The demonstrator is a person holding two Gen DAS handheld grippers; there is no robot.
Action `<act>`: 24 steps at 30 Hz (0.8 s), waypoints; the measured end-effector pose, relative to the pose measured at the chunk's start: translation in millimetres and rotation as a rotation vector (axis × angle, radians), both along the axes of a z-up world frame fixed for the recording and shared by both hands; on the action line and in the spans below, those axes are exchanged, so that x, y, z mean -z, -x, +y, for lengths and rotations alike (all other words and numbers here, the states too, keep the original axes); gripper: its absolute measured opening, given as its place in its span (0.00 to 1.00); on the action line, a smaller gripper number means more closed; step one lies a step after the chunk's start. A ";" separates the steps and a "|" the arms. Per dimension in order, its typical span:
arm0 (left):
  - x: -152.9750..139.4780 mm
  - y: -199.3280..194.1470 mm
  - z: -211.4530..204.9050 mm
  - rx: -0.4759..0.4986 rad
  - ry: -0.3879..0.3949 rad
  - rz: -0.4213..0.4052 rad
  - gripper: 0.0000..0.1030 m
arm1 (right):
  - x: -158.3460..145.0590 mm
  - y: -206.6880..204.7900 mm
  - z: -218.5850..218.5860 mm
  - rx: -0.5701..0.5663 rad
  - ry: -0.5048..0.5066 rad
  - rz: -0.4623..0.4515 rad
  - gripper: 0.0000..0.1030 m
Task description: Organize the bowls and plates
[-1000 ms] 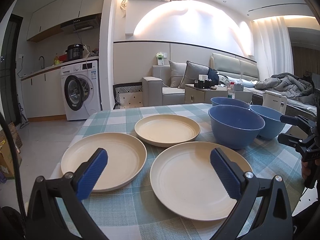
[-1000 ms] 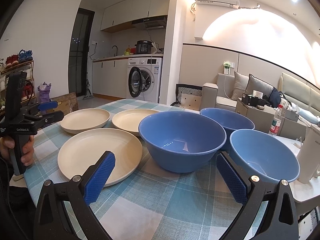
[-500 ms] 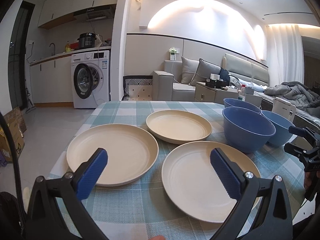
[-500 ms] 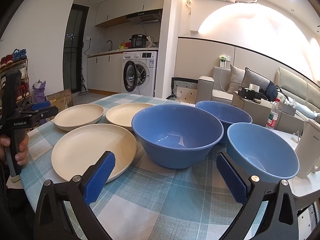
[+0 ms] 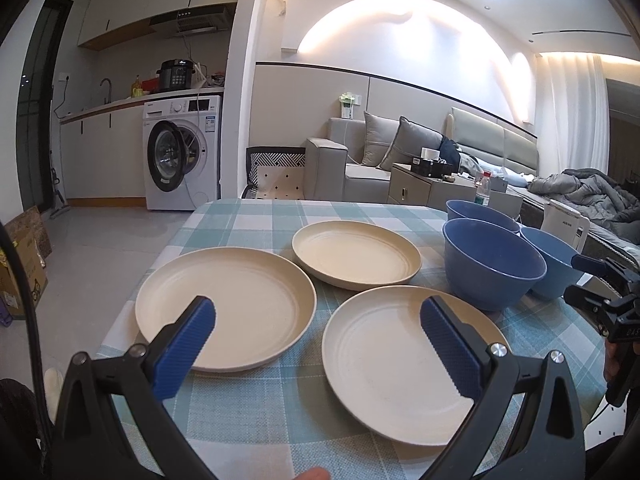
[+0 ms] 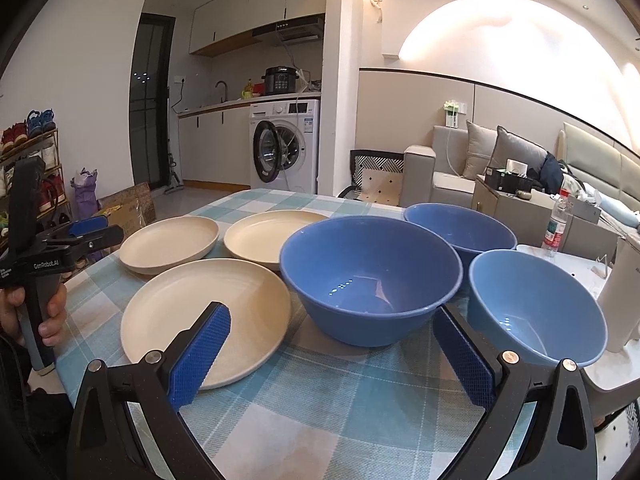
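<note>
Three cream plates lie on the checked tablecloth: a left plate [image 5: 224,304], a far plate [image 5: 356,254] and a near plate [image 5: 404,360]. Three blue bowls stand to their right: a front bowl [image 6: 370,276], a back bowl [image 6: 460,228] and a lighter right bowl [image 6: 536,304]. My left gripper [image 5: 320,320] is open, above the gap between the left and near plates. My right gripper [image 6: 332,324] is open, just short of the front bowl, holding nothing. Each gripper also shows in the other view, the left gripper [image 6: 86,230] at the table's left edge and the right gripper [image 5: 588,276] beside the bowls.
The table [image 5: 280,408] carries a teal checked cloth; its left edge drops to the floor. A white kettle [image 6: 620,292] stands right of the bowls. A hand [image 6: 36,312] holds the left gripper's handle. A washing machine [image 5: 182,152] and a sofa [image 5: 372,160] lie beyond.
Both views have swung a little to the left, so the plates and bowls sit further right. The left gripper has shifted towards the left plate. Nothing was grasped.
</note>
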State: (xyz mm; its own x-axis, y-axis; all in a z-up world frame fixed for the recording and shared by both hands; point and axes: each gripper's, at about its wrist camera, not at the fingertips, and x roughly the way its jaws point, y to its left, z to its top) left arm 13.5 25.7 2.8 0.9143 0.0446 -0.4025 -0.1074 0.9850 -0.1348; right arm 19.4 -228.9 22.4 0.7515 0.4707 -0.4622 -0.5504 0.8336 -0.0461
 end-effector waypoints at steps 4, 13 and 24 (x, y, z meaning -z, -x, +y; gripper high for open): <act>-8.5 1.8 7.6 -0.014 0.012 0.004 1.00 | -6.9 -0.7 12.6 -0.022 -0.002 0.014 1.00; -23.9 6.3 21.9 -0.057 -0.018 0.013 1.00 | -26.5 -3.4 44.4 -0.072 -0.025 0.035 1.00; -38.6 2.8 43.6 -0.096 -0.001 0.021 1.00 | -58.6 -12.7 80.9 -0.096 -0.030 0.045 1.00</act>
